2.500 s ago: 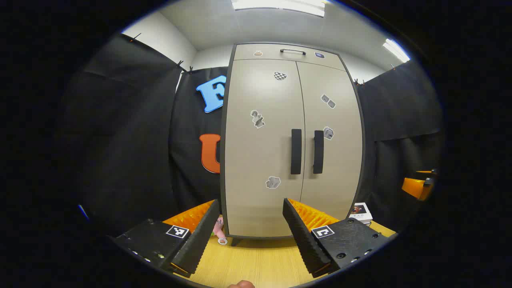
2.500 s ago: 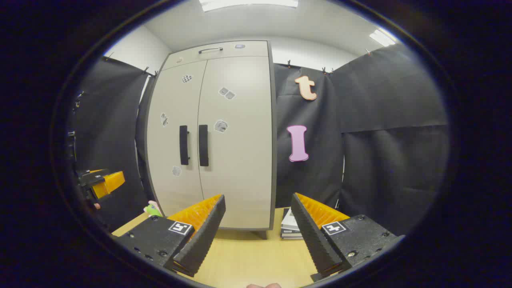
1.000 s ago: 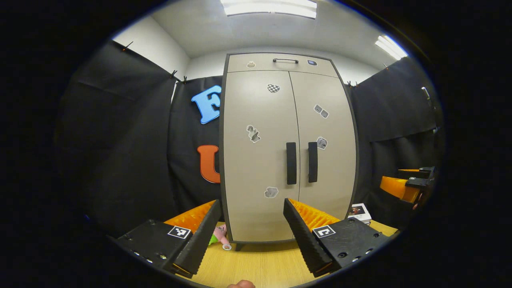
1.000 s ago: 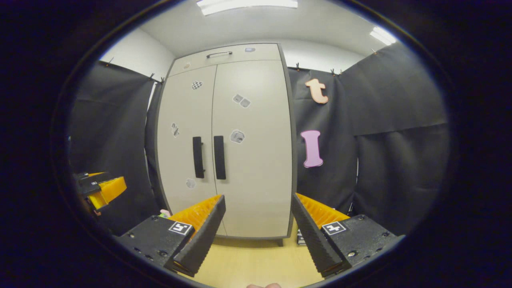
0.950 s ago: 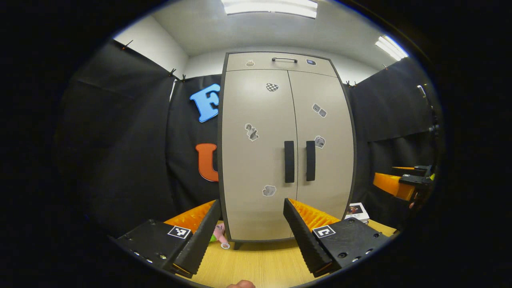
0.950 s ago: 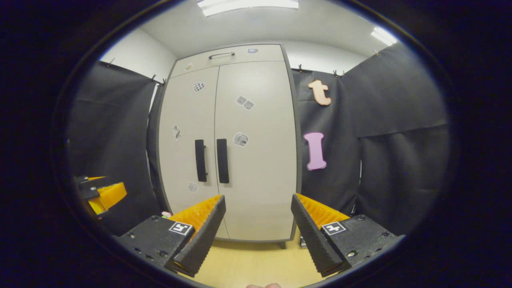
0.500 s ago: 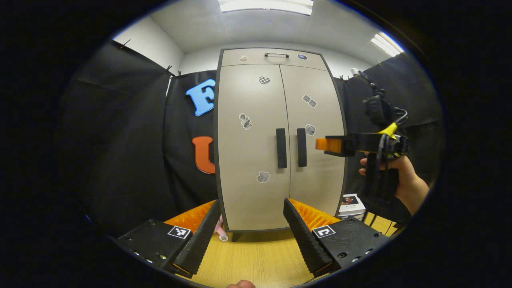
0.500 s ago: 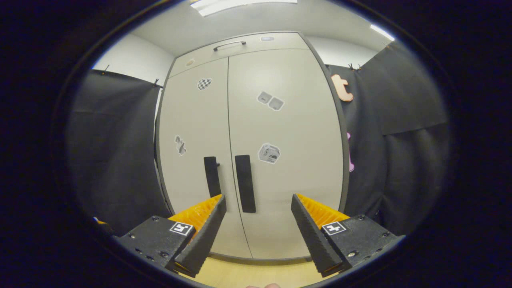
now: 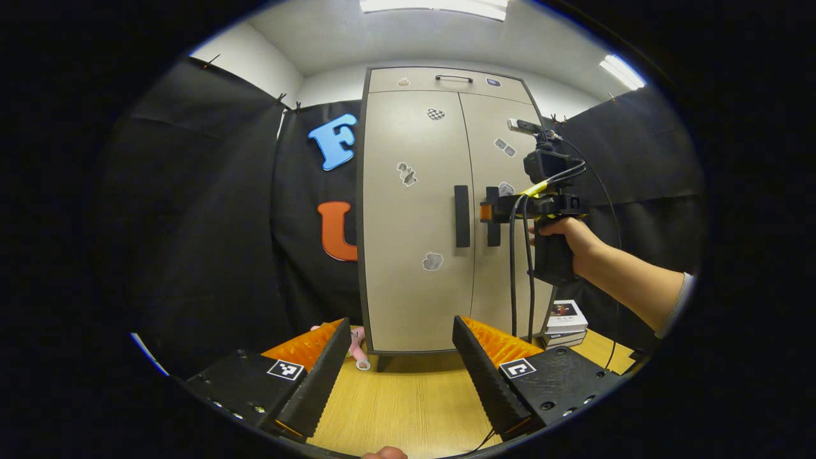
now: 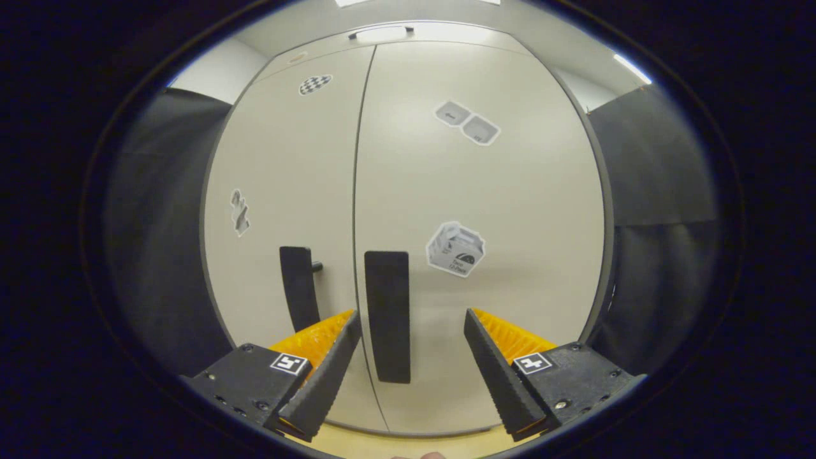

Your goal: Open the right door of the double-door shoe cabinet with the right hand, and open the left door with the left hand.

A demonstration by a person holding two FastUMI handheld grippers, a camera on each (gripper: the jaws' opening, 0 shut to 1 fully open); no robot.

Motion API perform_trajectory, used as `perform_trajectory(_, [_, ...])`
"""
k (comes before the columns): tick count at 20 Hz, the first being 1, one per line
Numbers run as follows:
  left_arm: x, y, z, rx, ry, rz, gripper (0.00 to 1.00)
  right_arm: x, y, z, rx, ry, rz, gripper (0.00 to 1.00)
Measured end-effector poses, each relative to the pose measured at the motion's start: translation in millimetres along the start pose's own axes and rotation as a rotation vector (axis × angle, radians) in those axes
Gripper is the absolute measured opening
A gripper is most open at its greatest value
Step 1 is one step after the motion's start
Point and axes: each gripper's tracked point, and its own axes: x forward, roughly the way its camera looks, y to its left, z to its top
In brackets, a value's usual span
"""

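The beige shoe cabinet (image 9: pixel 414 191) stands shut, with both doors flush. Its left door handle (image 9: pixel 461 215) and right door handle (image 9: pixel 493 229) are black vertical bars by the centre seam. My left gripper (image 9: pixel 401 328) is open, well back from the cabinet above the table. In the left gripper view a hand holds my right gripper (image 9: pixel 486 211) up against the right handle. In the right gripper view my right gripper (image 10: pixel 411 319) is open, and the right door handle (image 10: pixel 387 315) stands between its fingers, nearer the left one. The left door handle (image 10: pixel 298 287) lies further left.
A wooden table (image 9: pixel 408 401) carries the cabinet. A stack of books (image 9: pixel 564 315) lies to its right and a pink toy (image 9: pixel 357 341) at its left foot. A cable (image 9: pixel 513 274) hangs from my right gripper. A drawer (image 9: pixel 446 81) tops the cabinet.
My right gripper has moved forward and up to the right door handle, which now sits between its open fingers. My left gripper has stayed back. Both doors are still shut.
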Motion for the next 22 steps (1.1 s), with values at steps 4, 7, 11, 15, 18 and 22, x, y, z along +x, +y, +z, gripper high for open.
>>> perform_trajectory(4, [2.2,11.5,-5.4,-0.020,0.019,0.023,0.96,13.0,1.5,0.1,-0.026,-0.002,-0.029,1.00])
perform_trajectory(7, [4.3,19.2,-4.9,-0.027,0.018,0.035,0.95,13.8,1.0,2.1,-0.024,-0.015,-0.037,1.00])
perform_trajectory(11, [8.0,22.4,-4.4,-0.033,0.016,0.032,0.96,12.7,7.9,-1.7,0.023,-0.006,0.006,0.78])
perform_trajectory(15, [11.0,20.4,-6.3,-0.044,0.023,0.024,0.96,15.0,17.6,-3.3,-0.007,0.000,0.026,0.34])
perform_trajectory(18, [13.9,21.5,-7.3,-0.045,0.024,0.022,0.96,13.0,17.9,-3.5,0.000,0.012,0.039,0.29])
perform_trajectory(22, [16.5,18.2,-4.1,-0.038,0.008,0.020,0.96,-7.9,15.8,-4.8,0.026,0.012,0.078,0.30])
